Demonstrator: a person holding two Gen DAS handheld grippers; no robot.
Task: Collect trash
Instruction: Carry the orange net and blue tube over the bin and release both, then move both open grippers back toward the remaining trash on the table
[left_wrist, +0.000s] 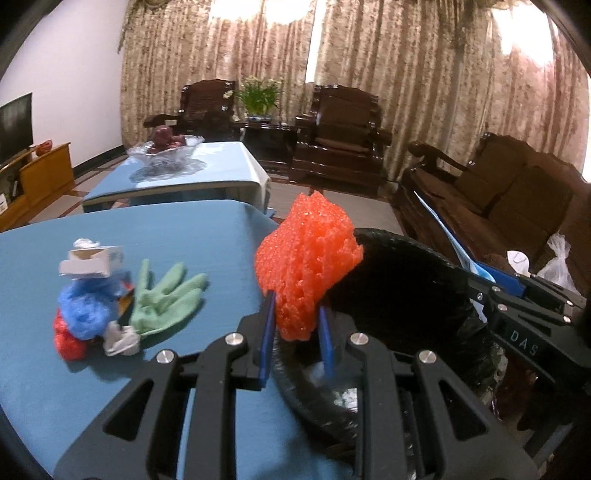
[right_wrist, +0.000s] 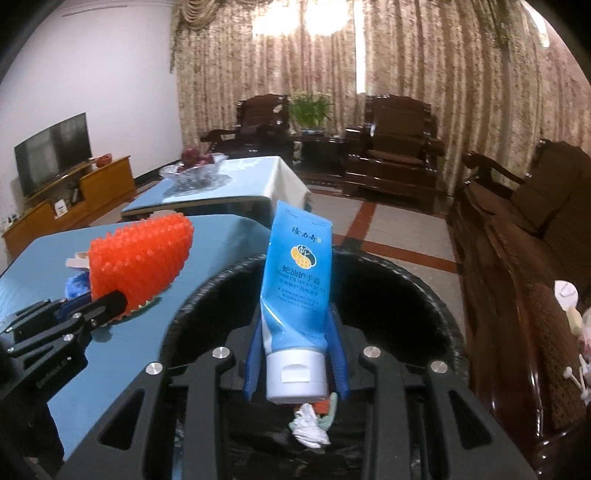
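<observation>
Both loads at the bin (right_wrist: 436, 295)
Left gripper (left_wrist: 295, 314) pinches the orange sponge (left_wrist: 306, 262), right gripper (right_wrist: 295, 350) clamps the tube (right_wrist: 297, 280); centre each over the opening before letting go.

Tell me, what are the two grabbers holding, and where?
The left gripper pinches the orange foam net by its lower end. The right gripper clamps the blue hand cream tube near its white cap.

black hand-held gripper (left_wrist: 297, 325), blue fingers (left_wrist: 266, 332), silver screws
</observation>
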